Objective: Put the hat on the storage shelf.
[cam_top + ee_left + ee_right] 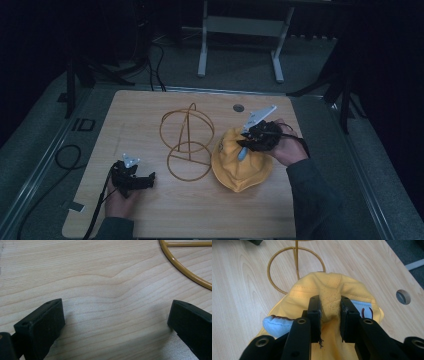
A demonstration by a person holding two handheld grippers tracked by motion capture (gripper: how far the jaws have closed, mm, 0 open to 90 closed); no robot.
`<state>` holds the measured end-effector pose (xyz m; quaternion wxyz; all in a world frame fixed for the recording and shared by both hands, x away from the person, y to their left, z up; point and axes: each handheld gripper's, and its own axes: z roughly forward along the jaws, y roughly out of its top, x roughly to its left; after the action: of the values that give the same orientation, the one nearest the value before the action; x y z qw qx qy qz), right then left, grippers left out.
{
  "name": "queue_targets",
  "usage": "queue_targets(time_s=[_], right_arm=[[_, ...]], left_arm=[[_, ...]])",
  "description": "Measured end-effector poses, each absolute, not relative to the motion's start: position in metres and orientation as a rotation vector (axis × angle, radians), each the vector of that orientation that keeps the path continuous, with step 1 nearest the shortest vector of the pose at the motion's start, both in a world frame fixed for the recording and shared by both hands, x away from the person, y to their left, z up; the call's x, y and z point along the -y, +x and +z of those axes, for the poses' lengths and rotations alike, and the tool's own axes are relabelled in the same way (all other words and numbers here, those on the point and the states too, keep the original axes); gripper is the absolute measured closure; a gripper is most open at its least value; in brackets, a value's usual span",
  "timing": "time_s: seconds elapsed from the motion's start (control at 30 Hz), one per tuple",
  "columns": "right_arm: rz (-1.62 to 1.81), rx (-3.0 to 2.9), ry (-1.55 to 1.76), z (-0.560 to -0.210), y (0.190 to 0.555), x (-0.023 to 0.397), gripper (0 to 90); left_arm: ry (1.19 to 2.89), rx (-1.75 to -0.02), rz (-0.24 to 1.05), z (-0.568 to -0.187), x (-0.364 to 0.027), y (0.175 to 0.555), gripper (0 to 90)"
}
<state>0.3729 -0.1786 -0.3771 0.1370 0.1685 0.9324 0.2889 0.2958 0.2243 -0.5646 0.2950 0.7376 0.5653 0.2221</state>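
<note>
A yellow fabric hat [241, 162] with light blue patches lies on the wooden table [150, 215], right of a gold wire stand [187, 142]. My right gripper [248, 141] is shut on the hat, pinching a fold of its crown [331, 305] between the two jaws. The stand's round base ring [295, 266] lies just beyond the hat. My left gripper [148, 178] rests low over bare wood at the front left, open, with nothing between its fingertips [45, 322]. An arc of the gold ring [185, 270] crosses the top right of the left gripper view.
A round cable hole [238, 107] sits in the table near its far edge, also seen as a hole [403, 296] right of the hat. Black cables [67, 157] trail over the grey floor at the left. A white table frame [240, 30] stands behind.
</note>
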Motion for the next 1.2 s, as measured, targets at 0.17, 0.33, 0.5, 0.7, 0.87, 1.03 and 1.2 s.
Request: queue_targets(time_s=[0.17,0.33,0.5,0.7,0.87,1.03,1.2], right_arm=[[0.834,-2.696,0.471,-0.371,0.376,0.179,73.8],[0.826,-2.709,0.431,-0.361,0.381,0.181,73.8],[0.834,-2.708,0.421,-0.355,0.385,0.183,73.8],[0.846,-2.715,0.409,-0.346,0.392,0.185,73.9],[0.846,-2.723,0.389,-0.336,0.397,0.185,73.9],[0.839,-2.720,0.385,-0.329,0.400,0.186,74.0],[0.845,-2.705,0.384,-0.315,0.402,0.190,74.0]], left_arm=[[1.962,-1.505,0.591,-0.565,-0.224,0.296,0.8],[1.962,-1.505,0.591,-0.565,-0.224,0.296,0.8],[1.962,-1.504,0.592,-0.565,-0.224,0.296,0.8],[1.962,-1.505,0.591,-0.565,-0.224,0.296,0.8],[1.964,-1.504,0.591,-0.565,-0.224,0.296,0.8],[1.965,-1.504,0.591,-0.565,-0.224,0.296,0.8],[1.966,-1.504,0.591,-0.565,-0.224,0.296,0.8]])
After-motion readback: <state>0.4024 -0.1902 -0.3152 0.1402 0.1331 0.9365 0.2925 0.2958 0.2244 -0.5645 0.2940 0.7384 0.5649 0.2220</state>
